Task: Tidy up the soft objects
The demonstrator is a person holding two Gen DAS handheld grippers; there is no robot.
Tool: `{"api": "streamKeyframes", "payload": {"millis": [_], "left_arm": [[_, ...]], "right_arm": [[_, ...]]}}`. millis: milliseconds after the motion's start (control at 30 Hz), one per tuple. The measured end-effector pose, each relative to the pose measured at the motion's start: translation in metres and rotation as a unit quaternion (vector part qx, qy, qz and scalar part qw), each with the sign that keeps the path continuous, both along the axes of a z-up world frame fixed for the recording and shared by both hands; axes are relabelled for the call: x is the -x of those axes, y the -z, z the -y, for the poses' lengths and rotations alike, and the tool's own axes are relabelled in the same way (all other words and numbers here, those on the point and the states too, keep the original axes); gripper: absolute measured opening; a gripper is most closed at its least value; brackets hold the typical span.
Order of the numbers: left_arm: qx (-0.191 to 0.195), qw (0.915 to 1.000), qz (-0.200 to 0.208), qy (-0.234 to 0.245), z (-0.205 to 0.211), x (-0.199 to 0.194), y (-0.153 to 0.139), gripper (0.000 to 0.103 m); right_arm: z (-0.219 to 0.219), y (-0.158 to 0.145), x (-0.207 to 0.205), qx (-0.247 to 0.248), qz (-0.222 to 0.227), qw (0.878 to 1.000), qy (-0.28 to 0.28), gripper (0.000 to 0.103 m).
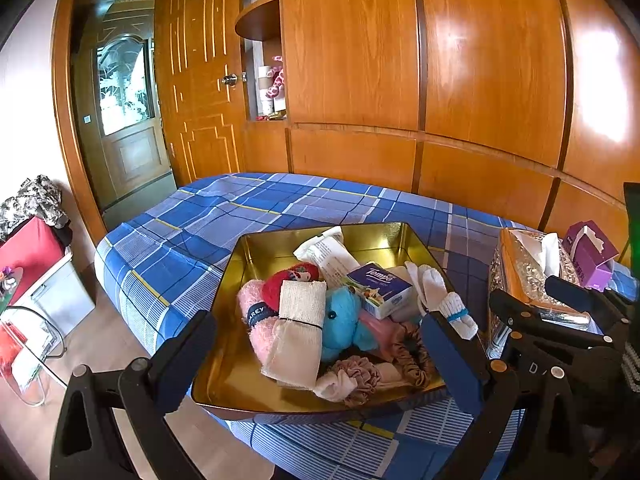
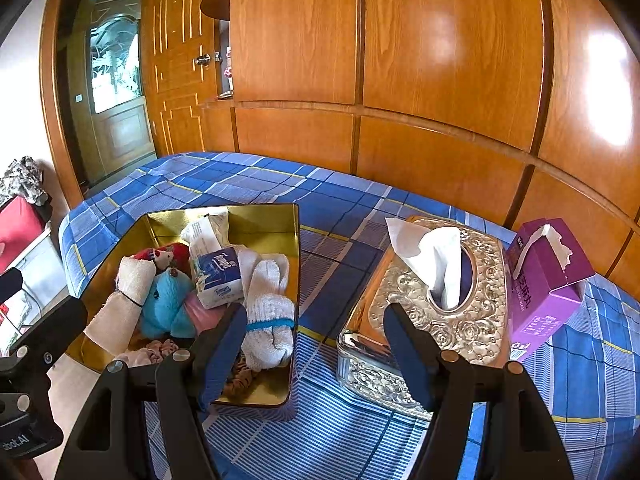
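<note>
Gold tin tray (image 1: 224,280) set on the bed (image 1: 168,248), evidently as the collecting point. Inside, heaped loosely: rolled cream cloth (image 1: 300,312), pink towel (image 1: 256,320), blue plush toy (image 1: 344,320), Tempo tissue pack (image 1: 380,286), white sock bundle (image 2: 266,316), scrunchies (image 1: 360,376) at the near edge. Sorting judged largely done.

Left hand-held gripper (image 1: 320,348) released, jaws spread wide across the tray's near side, grasping nothing. Right hand-held gripper (image 2: 316,344) likewise released and empty, poised over the bed between tray and silver tissue box (image 2: 452,320).

Purple tissue carton (image 2: 548,280) touching the silver box, outside the tray; possibly the remaining items.
</note>
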State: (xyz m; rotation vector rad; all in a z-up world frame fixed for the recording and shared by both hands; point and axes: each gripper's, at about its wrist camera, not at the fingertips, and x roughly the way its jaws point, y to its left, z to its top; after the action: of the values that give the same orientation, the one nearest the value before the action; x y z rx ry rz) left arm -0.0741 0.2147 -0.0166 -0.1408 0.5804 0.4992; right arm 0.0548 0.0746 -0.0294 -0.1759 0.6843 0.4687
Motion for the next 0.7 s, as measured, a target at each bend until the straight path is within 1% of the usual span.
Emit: {"api": "streamKeyframes", "payload": {"millis": [700], "left_arm": [[0.001,1.0,-0.003,0.001,-0.001,-0.0007,0.0017,0.103]], "right_arm": [[-0.0006,0.0005,-0.0002,0.0,-0.001,1.0,0.003,0.072]]}}
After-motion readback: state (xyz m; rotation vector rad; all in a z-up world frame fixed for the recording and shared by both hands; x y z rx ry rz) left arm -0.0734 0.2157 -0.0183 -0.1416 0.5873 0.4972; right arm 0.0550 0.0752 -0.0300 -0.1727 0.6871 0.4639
